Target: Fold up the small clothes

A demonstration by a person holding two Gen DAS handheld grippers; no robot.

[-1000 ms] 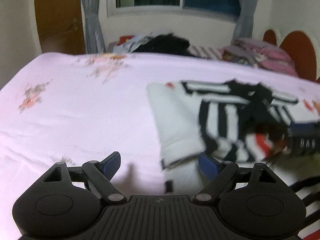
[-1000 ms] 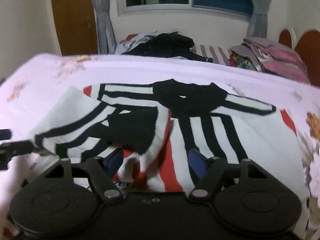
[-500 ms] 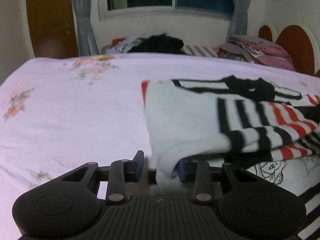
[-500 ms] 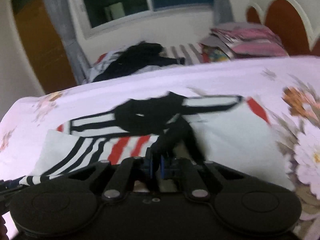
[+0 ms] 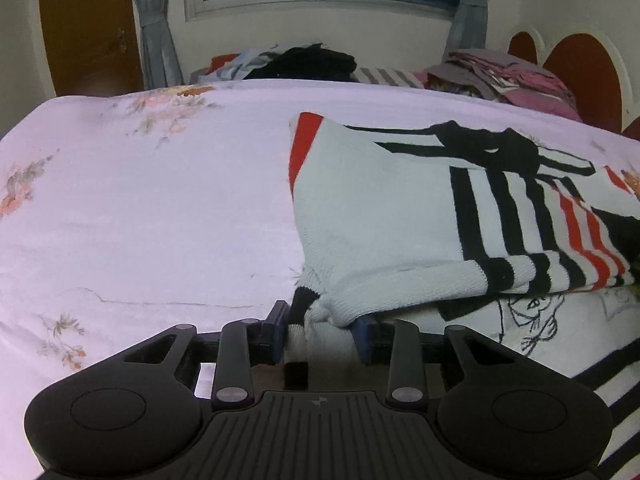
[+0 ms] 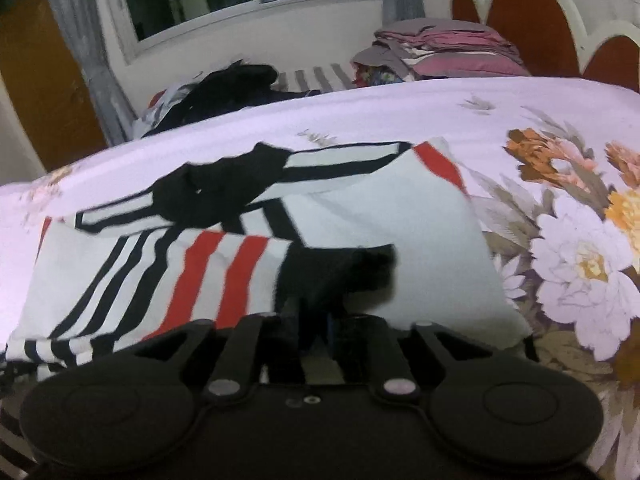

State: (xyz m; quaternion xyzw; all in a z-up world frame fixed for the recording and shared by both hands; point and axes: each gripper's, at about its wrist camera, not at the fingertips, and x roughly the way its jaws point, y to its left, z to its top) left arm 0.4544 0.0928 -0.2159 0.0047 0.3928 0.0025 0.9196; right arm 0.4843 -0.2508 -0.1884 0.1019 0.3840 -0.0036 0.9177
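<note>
A white knit sweater point(image 5: 380, 208) with black and red stripes lies on the pink floral bedsheet point(image 5: 160, 200). My left gripper point(image 5: 320, 328) is shut on the bunched near-left hem corner, the blue pads pressing the knit from both sides. In the right wrist view the same sweater point(image 6: 380, 232) has its striped sleeve folded across the body, and the sleeve's black cuff point(image 6: 340, 272) rests on the white front. My right gripper point(image 6: 316, 320) sits just behind the cuff. Its jaws are opening, with a strip of black cuff still between them. This view is blurred.
A white garment with a cartoon drawing point(image 5: 532, 316) lies under the sweater's near edge. At the bed's far side are a dark clothes heap point(image 5: 312, 62) and a folded pink stack point(image 5: 512, 76). A red headboard point(image 6: 532, 28) stands on the right.
The left gripper closed on the sweater's hem corner. The right gripper shut on the sleeve cuff, carried it rightward across the sweater while rolling, and its jaws have now parted slightly.
</note>
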